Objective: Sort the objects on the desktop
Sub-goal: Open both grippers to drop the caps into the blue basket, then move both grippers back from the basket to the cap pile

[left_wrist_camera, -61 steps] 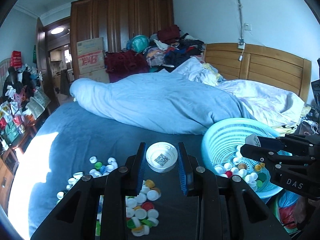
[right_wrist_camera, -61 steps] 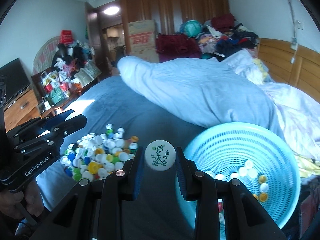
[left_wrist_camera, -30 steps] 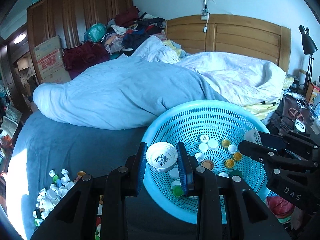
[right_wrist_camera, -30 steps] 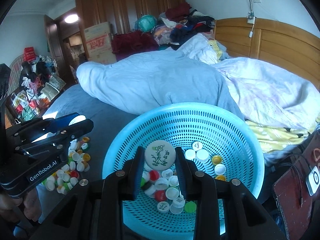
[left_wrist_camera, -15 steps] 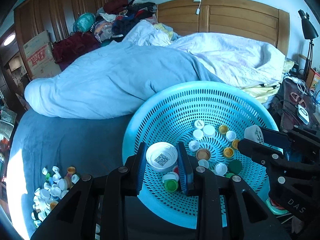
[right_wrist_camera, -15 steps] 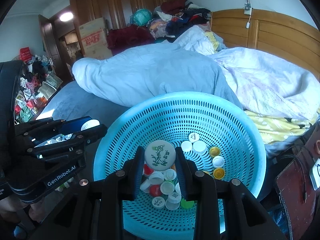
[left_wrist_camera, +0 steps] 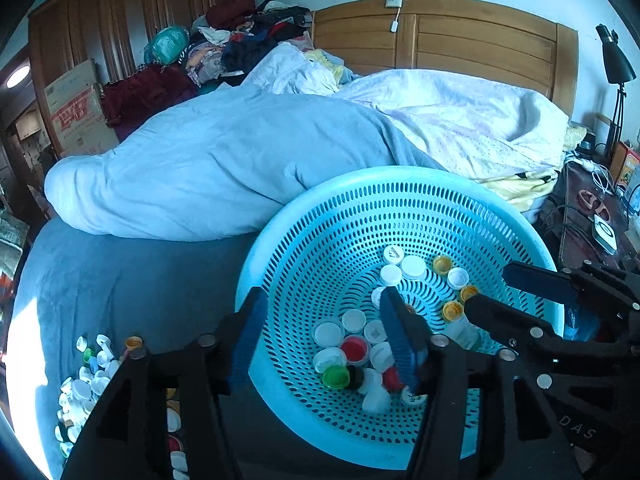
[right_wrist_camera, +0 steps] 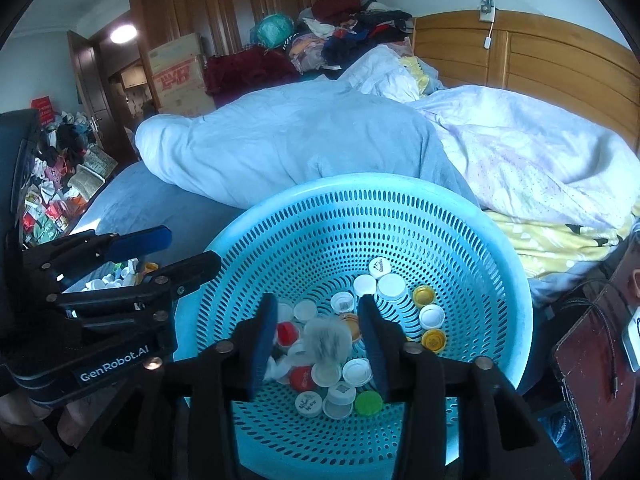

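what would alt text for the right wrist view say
The right gripper hangs open over a blue basket of bottle caps on a bed, a blurred cap falling between its fingers. The left gripper, also open, sits at the basket's left edge, with a rumpled duvet behind.

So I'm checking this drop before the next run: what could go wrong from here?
The blurred cap falling between the open right claw fingers could bounce off the caps in the blue basket. The basket sits by the bed edge, so a nudge from either claw might tip it. The open left claw and the right claw are close together and could collide.
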`<act>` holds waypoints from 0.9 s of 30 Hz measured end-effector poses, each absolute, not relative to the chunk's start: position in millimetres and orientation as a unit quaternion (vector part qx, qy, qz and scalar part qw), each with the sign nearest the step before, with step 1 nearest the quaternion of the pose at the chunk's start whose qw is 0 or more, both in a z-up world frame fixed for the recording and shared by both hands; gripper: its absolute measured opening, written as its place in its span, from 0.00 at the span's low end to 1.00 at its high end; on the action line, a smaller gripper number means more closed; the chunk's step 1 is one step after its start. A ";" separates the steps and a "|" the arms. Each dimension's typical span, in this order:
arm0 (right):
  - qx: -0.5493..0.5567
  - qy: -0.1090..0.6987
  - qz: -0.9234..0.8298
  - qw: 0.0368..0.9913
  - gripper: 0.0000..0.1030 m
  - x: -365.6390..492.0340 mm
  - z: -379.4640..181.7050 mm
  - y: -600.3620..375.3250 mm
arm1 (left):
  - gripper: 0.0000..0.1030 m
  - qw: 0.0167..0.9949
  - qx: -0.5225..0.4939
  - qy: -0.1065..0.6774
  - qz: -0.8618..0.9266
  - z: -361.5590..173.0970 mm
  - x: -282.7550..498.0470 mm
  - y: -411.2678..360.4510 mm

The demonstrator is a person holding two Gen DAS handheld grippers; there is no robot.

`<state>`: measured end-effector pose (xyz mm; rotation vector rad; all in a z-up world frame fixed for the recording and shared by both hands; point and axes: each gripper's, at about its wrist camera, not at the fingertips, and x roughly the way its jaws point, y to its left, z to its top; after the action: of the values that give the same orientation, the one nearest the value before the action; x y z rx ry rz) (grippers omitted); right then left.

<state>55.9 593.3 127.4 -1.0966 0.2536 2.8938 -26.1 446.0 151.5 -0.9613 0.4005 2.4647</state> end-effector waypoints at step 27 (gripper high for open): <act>-0.385 0.058 0.918 -0.071 0.72 48.7 104.0 511.7 | 0.55 -0.170 -0.416 -0.038 0.893 24.4 13.8 3.9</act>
<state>48.7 511.7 104.0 -1.2677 0.1894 3.0242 13.8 3.9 24.4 -1.4702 -0.1326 3.1550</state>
